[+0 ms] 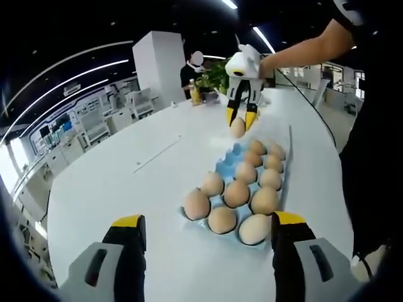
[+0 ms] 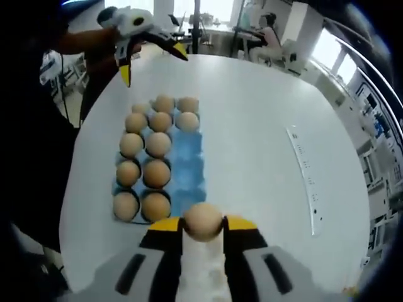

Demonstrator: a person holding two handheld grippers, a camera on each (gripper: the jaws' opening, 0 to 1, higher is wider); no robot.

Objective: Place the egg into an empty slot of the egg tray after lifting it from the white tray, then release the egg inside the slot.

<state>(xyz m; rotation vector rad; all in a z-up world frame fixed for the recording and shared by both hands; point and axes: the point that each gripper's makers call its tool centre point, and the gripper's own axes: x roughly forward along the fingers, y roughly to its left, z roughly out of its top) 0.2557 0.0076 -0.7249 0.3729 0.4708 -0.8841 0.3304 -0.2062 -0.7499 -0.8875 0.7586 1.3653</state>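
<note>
Blue egg tray [image 2: 189, 165] lying on the white worktop [image 2: 264, 157], two columns filled with brown eggs, third column mostly bare blue slots save two eggs at the far end from the right tongs. Right tongs [image 2: 203, 223] clenched on the egg [image 2: 203, 220], yellow tips pinching both sides, hovering just off the tray's near end. Seen from the left gripper view: same egg [image 1: 237, 128] gripped by the right tongs [image 1: 240, 121] beyond the tray's [image 1: 228, 165] far end. Left tongs [image 1: 208, 229] released, jaws wide apart, empty, near the tray's opposite end.
</note>
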